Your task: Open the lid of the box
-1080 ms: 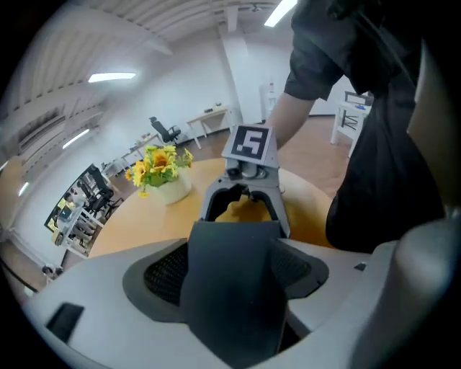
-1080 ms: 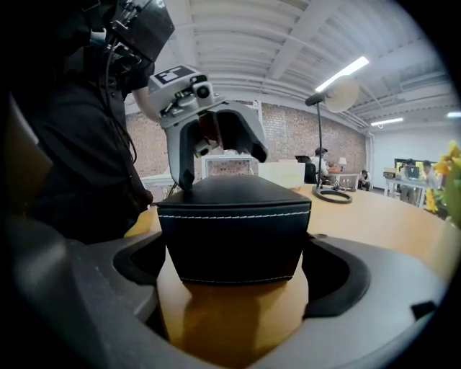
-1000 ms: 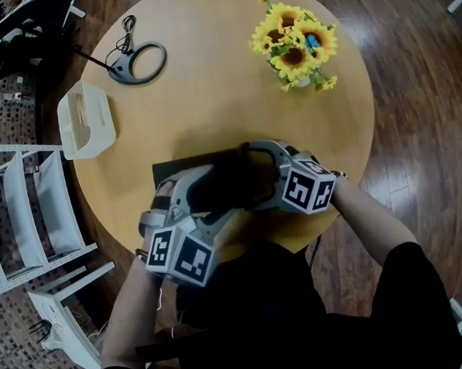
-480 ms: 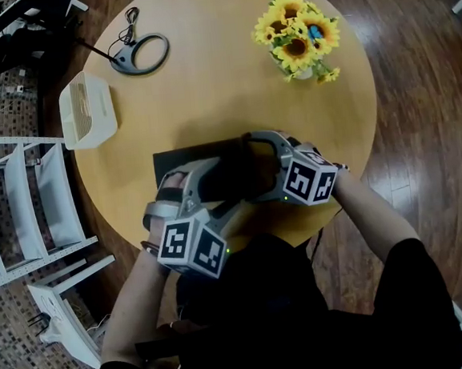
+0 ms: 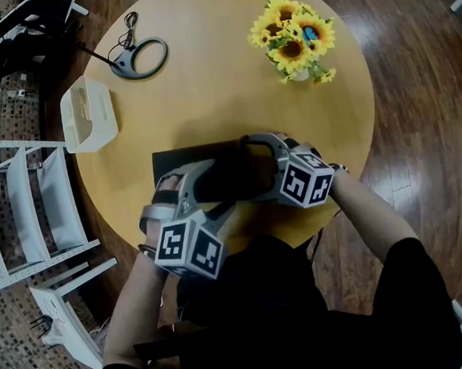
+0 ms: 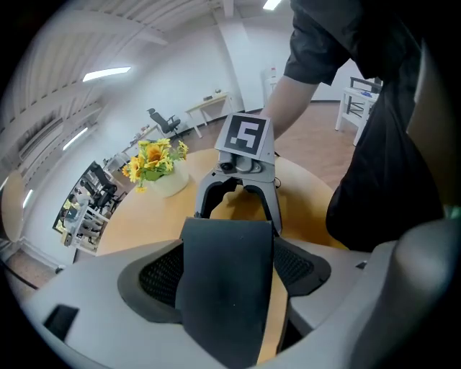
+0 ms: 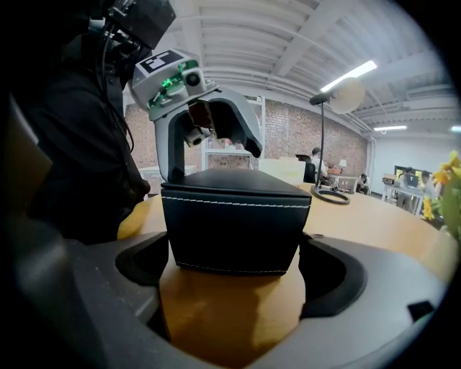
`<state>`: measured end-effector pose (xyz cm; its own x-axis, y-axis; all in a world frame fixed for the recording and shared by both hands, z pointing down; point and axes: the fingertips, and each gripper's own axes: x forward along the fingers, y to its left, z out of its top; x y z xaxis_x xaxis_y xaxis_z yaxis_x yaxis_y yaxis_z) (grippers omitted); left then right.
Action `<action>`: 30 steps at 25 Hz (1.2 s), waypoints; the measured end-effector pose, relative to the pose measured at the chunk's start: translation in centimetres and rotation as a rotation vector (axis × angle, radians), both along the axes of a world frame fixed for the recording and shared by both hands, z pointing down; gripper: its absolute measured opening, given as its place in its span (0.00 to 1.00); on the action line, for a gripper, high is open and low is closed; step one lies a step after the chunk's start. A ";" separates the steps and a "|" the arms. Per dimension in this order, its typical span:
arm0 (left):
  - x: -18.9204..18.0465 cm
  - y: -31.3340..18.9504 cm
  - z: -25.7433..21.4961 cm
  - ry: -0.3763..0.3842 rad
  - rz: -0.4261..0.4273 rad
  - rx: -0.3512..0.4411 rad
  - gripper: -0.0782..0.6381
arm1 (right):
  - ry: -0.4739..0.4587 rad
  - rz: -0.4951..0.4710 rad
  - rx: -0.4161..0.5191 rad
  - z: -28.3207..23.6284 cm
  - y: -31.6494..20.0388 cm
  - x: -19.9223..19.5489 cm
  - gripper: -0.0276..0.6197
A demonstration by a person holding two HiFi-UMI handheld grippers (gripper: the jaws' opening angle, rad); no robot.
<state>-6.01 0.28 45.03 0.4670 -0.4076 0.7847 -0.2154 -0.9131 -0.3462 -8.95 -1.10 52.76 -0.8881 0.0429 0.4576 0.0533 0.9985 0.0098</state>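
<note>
Black box [image 5: 204, 158] sits between both — left gripper [image 6: 229, 270] jaws apart around it, right gripper [image 7: 232, 267] clamping its end.

We see a black box [image 5: 201, 161] with white stitching, lid [image 7: 230, 181] shut, lying flat, lengthwise across the head view's centre.

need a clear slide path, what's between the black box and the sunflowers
Only bare tabletop; the head view shows nothing between the black box and the sunflowers.
</note>
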 end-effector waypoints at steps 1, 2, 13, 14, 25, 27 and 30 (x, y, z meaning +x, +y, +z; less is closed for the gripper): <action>0.1 0.2 0.2 -0.007 0.008 -0.001 0.66 | -0.004 0.004 -0.018 -0.1 0.1 0.0 0.92; 0.2 0.3 0.3 -0.010 0.013 0.000 0.65 | -0.023 0.014 -0.061 -0.4 0.2 -0.1 0.93; 0.5 0.4 0.4 0.067 -0.021 -0.019 0.61 | -0.084 0.053 -0.052 -1.2 0.2 -0.8 1.00; 0.8 0.5 0.4 0.075 -0.020 -0.022 0.61 | -0.090 0.048 -0.063 -1.3 0.2 -0.9 1.00; 1.9 1.0 0.9 0.077 0.012 -0.020 0.54 | -0.128 0.042 -0.098 -1.3 0.2 -1.1 0.97; 1.7 1.0 0.6 0.076 0.013 -0.016 0.54 | -0.127 0.041 -0.097 -1.3 0.2 -1.1 0.97; 1.4 1.0 0.2 0.066 0.033 0.005 0.54 | -0.124 0.038 -0.097 -1.3 0.2 -1.0 0.97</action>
<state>-4.63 1.31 45.22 0.5310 -0.3947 0.7499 -0.2077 -0.9185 -0.3363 -10.00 -0.86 51.47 -0.9395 0.0466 0.3393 0.0196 0.9964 -0.0826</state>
